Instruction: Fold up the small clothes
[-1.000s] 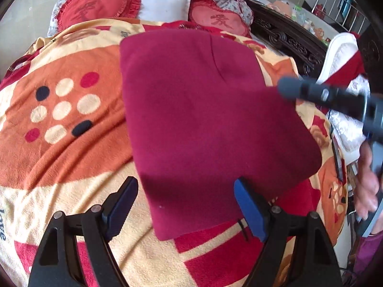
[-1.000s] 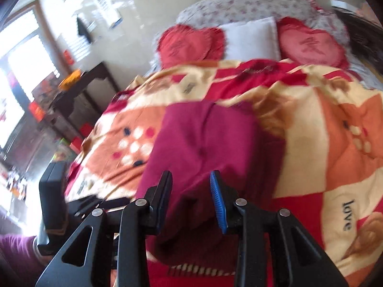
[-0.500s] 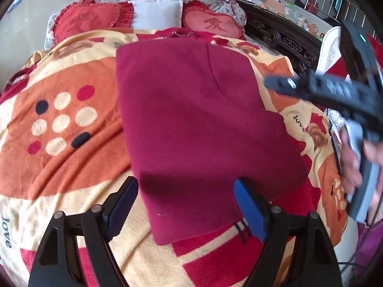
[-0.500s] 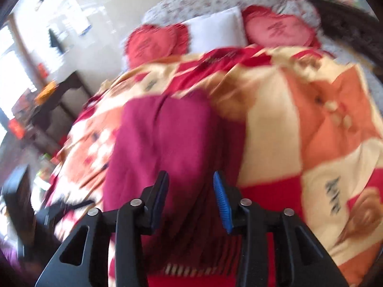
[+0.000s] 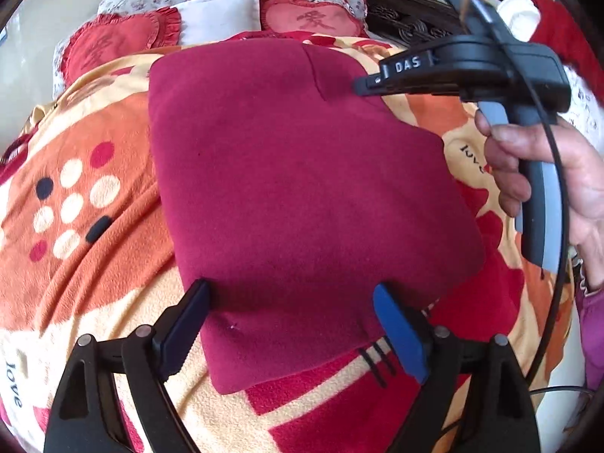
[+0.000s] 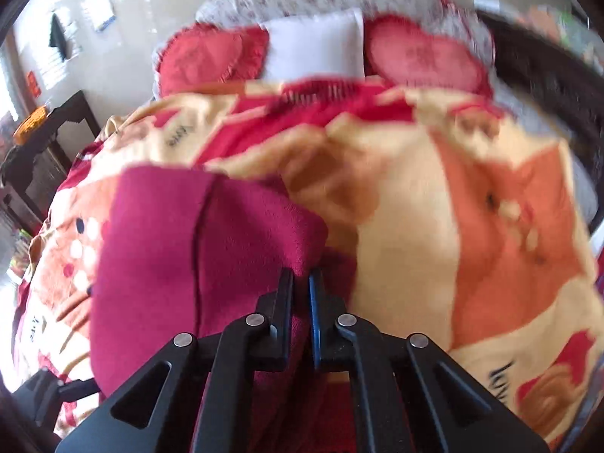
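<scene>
On the patterned blanket (image 5: 94, 264) of the bed | folded maroon garment (image 5: 302, 196) lies flat, pillows (image 5: 219, 19) beyond | left gripper (image 5: 290, 324) jaws spread and widening, straddling garment's near edge, pads not pressing | right gripper (image 6: 301, 287) clamped on garment's right edge fold | hand (image 5: 547, 173) grasps its handle

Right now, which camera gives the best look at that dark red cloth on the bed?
The left wrist view: the dark red cloth lies there sharp and almost whole. The right wrist view shows it blurred and close, its edge pinched in the right gripper.
</scene>
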`<state>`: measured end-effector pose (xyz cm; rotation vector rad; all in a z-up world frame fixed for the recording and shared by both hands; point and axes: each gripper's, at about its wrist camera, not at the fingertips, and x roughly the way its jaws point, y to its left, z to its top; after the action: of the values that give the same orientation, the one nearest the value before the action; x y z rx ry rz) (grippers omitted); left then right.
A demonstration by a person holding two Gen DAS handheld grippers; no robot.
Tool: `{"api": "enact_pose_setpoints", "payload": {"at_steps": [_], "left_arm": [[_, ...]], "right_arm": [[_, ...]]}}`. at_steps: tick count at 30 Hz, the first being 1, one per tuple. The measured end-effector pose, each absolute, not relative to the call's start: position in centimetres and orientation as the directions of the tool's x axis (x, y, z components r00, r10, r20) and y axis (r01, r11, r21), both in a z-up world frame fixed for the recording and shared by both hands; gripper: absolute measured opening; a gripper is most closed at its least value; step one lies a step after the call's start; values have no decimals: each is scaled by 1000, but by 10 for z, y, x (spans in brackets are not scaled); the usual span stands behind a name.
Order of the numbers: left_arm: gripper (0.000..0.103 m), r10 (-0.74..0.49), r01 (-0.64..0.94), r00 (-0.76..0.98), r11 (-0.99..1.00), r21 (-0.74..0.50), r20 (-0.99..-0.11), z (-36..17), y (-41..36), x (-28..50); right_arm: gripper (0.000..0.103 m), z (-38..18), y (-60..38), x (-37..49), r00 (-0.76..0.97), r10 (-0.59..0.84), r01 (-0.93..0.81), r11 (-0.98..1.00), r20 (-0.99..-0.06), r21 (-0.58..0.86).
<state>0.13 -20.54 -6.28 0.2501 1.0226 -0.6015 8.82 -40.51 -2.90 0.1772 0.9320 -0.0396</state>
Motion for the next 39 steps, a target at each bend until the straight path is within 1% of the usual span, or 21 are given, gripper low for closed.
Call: {"api": "enact_pose_setpoints", "payload": {"at_steps": [2, 4, 5, 7, 9, 11, 13, 14, 17, 22, 24, 25, 26, 28, 30, 31, 32, 36, 39], "left_arm": [[90, -367, 563, 368, 819, -110, -854, -64, -201, 4], [90, -378, 547, 361, 826, -135, -853, -64, -196, 8], [90, -382, 543, 358, 827, -142, -852, -64, -195, 9], [90, -382, 539, 361, 830, -144, -851, -62, -194, 8], [90, -377, 537, 366, 832, -137, -851, -61, -193, 7], [90, -373, 532, 368, 836, -136, -851, -59, -191, 6], [90, -373, 520, 371, 842, -143, -850, -57, -187, 3], [90, -372, 515, 374, 845, -143, -849, -56, -186, 2], [90, -366, 506, 391, 852, -135, -844, -51, -182, 0], [90, -361, 498, 417, 858, -122, -834, -42, -178, -1], [90, -362, 496, 421, 859, -122, -832, -40, -178, -1], [90, -360, 495, 424, 860, -121, -831, -40, -177, -1], [90, -359, 494, 425, 861, -119, -831, -39, -178, -1], [90, -360, 494, 425, 861, -120, -831, -39, -178, -3], [90, -359, 495, 424, 861, -119, -831, -38, -179, -3], [90, -359, 496, 424, 860, -119, -831, -38, -179, -4], [90, -358, 496, 425, 860, -117, -831, -37, -179, -4], [90, -351, 484, 430, 867, -116, -831, -37, -176, -3], [90, -347, 475, 428, 872, -119, -835, -39, -175, -1]], "right_arm": [[1, -22, -411, 78, 624, 58, 128, 976, -779, 175], [6, -10, -412, 63, 636, 80, 153, 962, -768, 228], [6, -3, -408, 54, 644, 111, 136, 957, -757, 255], [6, 8, -387, 33, 653, 196, 31, 958, -732, 284], [6, 8, -368, 19, 640, 218, -34, 966, -737, 256], [6, -4, -357, 9, 604, 196, -51, 977, -772, 208], [6, -26, -357, 5, 567, 81, 3, 995, -820, 100], [6, -37, -360, 5, 551, 47, 25, 997, -833, 73], [8, -46, -379, 1, 553, 131, 77, 975, -823, 208], [8, -22, -373, -6, 577, 98, 87, 980, -811, 180], [10, -10, -368, -14, 603, 99, 91, 977, -792, 191], [14, -7, -367, -16, 612, 104, 89, 976, -784, 198], [22, -5, -366, -18, 616, 105, 89, 976, -781, 201], [27, -8, -365, -19, 607, 87, 110, 975, -790, 192], [27, -20, -365, -15, 585, 112, 116, 969, -804, 219], [15, -27, -365, -13, 567, 142, 111, 963, -811, 247], [0, -32, -365, -13, 556, 178, 100, 955, -812, 278], [0, -29, -369, -30, 587, 174, 98, 954, -791, 282], [0, -44, -372, -31, 559, 149, 122, 958, -816, 259]]}}
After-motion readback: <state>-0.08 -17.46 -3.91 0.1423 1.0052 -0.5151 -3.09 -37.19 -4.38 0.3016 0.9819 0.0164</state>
